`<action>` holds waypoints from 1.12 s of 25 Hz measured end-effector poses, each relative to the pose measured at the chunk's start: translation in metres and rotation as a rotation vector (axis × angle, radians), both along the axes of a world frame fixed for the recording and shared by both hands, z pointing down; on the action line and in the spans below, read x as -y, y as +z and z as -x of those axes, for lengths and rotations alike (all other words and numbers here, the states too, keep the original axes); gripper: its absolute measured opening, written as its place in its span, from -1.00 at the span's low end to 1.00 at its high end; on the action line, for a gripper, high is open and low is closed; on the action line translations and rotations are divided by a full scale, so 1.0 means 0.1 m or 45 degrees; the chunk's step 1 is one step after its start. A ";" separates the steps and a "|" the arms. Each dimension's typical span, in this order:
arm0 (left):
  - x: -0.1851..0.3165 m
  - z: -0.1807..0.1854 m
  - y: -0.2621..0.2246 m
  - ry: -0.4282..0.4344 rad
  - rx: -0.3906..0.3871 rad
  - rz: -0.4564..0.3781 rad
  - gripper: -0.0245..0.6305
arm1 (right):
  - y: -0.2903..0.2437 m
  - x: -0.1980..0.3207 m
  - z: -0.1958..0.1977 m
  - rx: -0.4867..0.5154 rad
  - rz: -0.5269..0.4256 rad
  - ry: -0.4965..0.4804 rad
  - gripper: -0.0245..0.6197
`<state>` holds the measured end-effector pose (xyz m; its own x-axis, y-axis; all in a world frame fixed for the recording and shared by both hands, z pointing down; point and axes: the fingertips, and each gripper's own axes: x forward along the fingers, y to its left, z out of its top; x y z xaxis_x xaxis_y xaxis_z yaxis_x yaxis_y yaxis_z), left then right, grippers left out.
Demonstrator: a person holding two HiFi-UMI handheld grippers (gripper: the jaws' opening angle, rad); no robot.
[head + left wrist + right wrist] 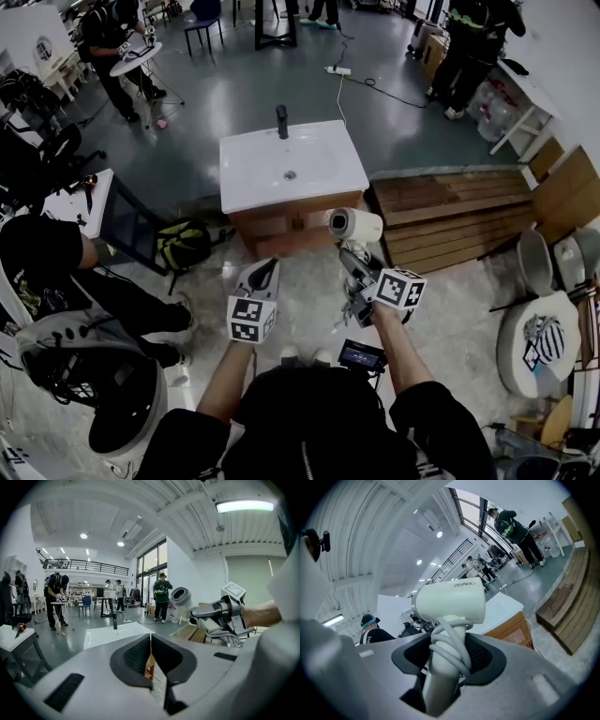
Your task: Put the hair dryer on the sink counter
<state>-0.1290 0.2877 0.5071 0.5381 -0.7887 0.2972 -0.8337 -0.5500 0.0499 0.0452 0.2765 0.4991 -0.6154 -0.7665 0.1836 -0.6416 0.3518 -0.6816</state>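
Note:
The white hair dryer (356, 225) stands upright in my right gripper (361, 281), its cord wound round the handle. In the right gripper view the jaws are shut on that handle, and the dryer's head (450, 603) rises above my right gripper (450, 654). The white sink counter (253, 178), with a black faucet (281, 120), stands on a wooden cabinet just beyond and left of the dryer. My left gripper (261, 279) hovers beside the right one. Its jaws are shut with nothing between them (150, 641), and its view shows the dryer (180, 597) at the right.
A wooden platform (450, 216) lies right of the sink cabinet. A green and black backpack (183, 244) sits on the floor at the cabinet's left. A seated person (56, 262) is at the left, and a round white table (544, 342) at the right. Other people stand far behind.

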 end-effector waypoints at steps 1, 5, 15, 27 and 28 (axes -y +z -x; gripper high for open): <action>0.00 -0.01 0.00 0.002 0.000 0.000 -0.88 | 0.01 0.00 0.00 -0.005 0.001 0.000 -0.28; 0.02 -0.01 0.00 0.012 -0.004 -0.002 -0.88 | 0.01 0.00 0.04 -0.019 0.005 -0.003 -0.28; 0.04 0.02 0.00 0.032 -0.006 -0.003 -0.88 | 0.01 -0.01 0.06 -0.027 -0.003 0.011 -0.28; 0.11 0.02 0.06 0.096 -0.007 0.004 -0.88 | 0.06 -0.06 0.14 -0.038 0.009 0.041 -0.28; 0.13 0.03 0.07 0.103 -0.007 0.004 -0.88 | 0.07 -0.05 0.15 -0.039 0.008 0.046 -0.28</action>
